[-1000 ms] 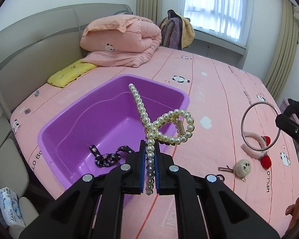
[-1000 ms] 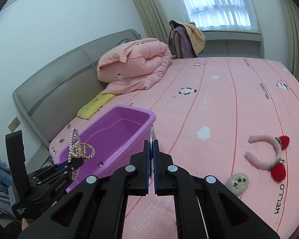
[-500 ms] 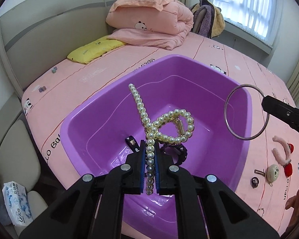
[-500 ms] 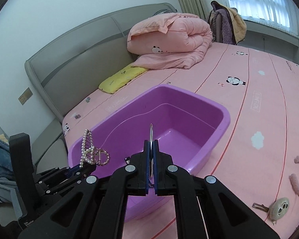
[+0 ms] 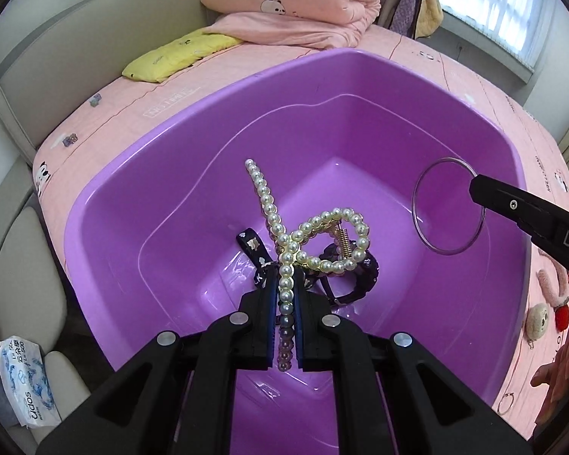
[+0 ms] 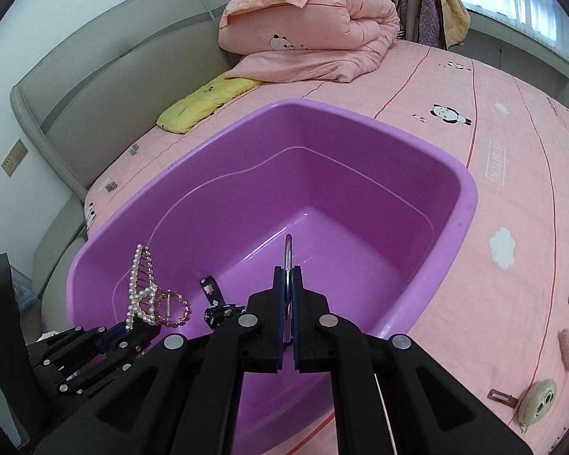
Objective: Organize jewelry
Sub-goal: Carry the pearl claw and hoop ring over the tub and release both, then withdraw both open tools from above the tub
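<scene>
My left gripper (image 5: 286,299) is shut on a pearl hair clip (image 5: 315,239) and holds it above the inside of the purple tub (image 5: 106,204). My right gripper (image 6: 287,299) is shut on a thin metal ring (image 6: 287,254), seen edge-on, also over the tub (image 6: 462,189). In the left wrist view the ring (image 5: 421,227) hangs from the right gripper (image 5: 478,189) near the tub's right wall. A dark patterned hair band (image 5: 356,284) lies on the tub floor. The left gripper (image 6: 127,328) with the pearl clip (image 6: 140,292) shows in the right wrist view.
The tub sits on a pink bed (image 6: 512,132). A folded pink quilt (image 6: 315,38) and yellow pillow (image 6: 205,102) lie near the headboard. A pink headband (image 5: 554,284), round plush clip (image 6: 536,402) and small clasp (image 6: 502,398) lie right of the tub. A tissue pack (image 5: 24,383) lies left.
Both grippers have moved forward and down over the tub, each still holding its item. The ring now hangs inside the tub's right wall.
</scene>
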A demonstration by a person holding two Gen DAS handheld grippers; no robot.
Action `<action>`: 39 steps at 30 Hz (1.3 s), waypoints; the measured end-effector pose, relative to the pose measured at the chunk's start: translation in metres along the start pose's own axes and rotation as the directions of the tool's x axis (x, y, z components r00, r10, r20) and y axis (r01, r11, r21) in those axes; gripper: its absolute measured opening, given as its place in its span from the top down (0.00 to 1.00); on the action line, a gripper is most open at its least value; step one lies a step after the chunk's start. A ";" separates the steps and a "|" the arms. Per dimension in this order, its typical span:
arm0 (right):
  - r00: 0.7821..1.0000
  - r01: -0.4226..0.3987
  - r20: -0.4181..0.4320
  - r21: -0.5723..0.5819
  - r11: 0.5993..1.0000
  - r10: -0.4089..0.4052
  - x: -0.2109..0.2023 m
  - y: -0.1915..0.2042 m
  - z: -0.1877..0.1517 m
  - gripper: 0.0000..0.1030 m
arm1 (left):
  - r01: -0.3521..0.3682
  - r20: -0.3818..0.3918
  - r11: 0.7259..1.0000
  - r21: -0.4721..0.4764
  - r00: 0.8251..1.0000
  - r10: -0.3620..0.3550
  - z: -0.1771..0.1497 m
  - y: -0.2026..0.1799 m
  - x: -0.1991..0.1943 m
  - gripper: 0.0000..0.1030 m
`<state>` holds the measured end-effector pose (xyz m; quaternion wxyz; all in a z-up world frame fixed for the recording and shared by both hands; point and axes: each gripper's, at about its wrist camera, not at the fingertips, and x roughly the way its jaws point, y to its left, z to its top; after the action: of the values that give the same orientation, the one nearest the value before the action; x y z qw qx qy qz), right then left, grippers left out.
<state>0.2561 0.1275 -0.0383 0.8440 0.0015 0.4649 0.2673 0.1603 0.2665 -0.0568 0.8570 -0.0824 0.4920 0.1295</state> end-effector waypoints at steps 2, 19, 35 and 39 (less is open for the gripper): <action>1.000 0.008 -0.006 0.000 1.000 -0.008 0.003 -0.001 0.000 0.97 | 0.001 -0.005 1.000 -0.003 1.000 -0.001 0.000 -0.001 0.001 0.92; 0.998 0.062 0.022 0.019 0.998 -0.063 -0.002 -0.008 0.004 0.30 | -0.057 0.095 0.998 0.014 0.994 0.056 0.002 -0.004 -0.022 0.14; 0.998 0.058 0.032 -0.007 0.998 -0.057 -0.020 -0.001 -0.005 0.30 | -0.062 0.116 0.998 -0.030 0.991 0.065 -0.008 0.006 -0.042 0.14; 0.997 0.062 0.040 -0.001 0.998 -0.062 -0.029 -0.004 -0.012 0.30 | -0.062 0.120 0.998 -0.025 0.991 0.064 -0.014 0.003 -0.046 0.14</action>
<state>0.2362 0.1084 -0.0238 0.8611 -0.0082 0.4474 0.2416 0.1256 0.2590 -0.0239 0.8797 -0.0680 0.4403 0.1664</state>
